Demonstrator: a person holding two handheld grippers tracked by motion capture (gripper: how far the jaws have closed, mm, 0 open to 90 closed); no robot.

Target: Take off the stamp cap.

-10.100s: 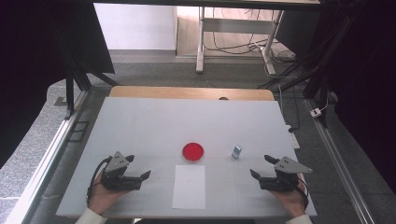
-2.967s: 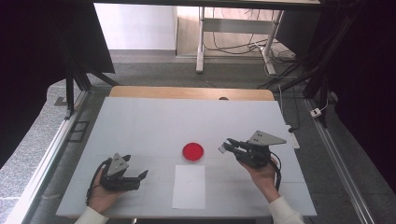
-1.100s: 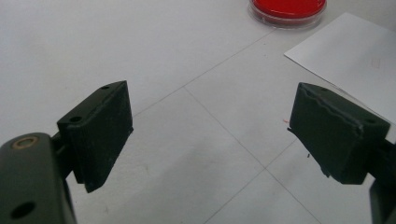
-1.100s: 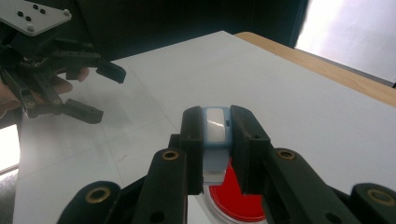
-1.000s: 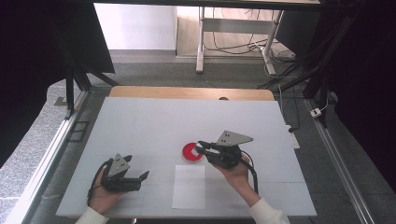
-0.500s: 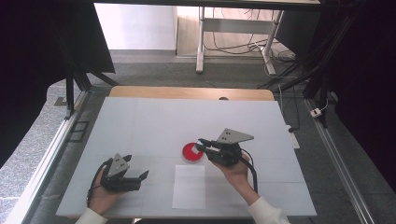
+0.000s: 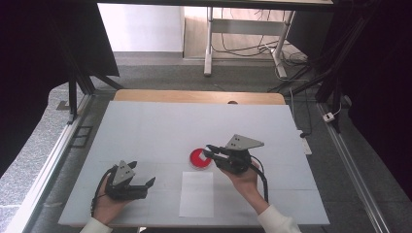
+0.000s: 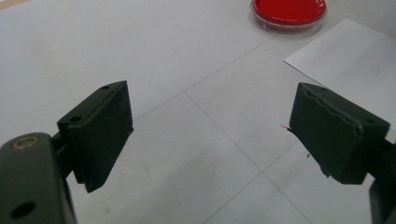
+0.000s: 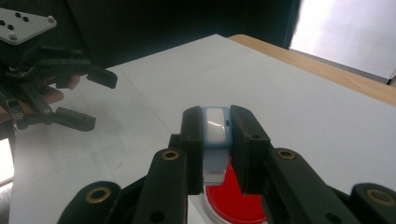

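Two fingers of the right gripper (image 9: 217,135) clamp a small blue-and-white object (image 9: 215,133) above the red dish (image 7: 199,158); the left gripper (image 8: 210,135) rests wide open on the bench (image 7: 160,126).

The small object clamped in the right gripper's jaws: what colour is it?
Light blue with a white face; the small object shows best in the right gripper view, held by the right gripper.
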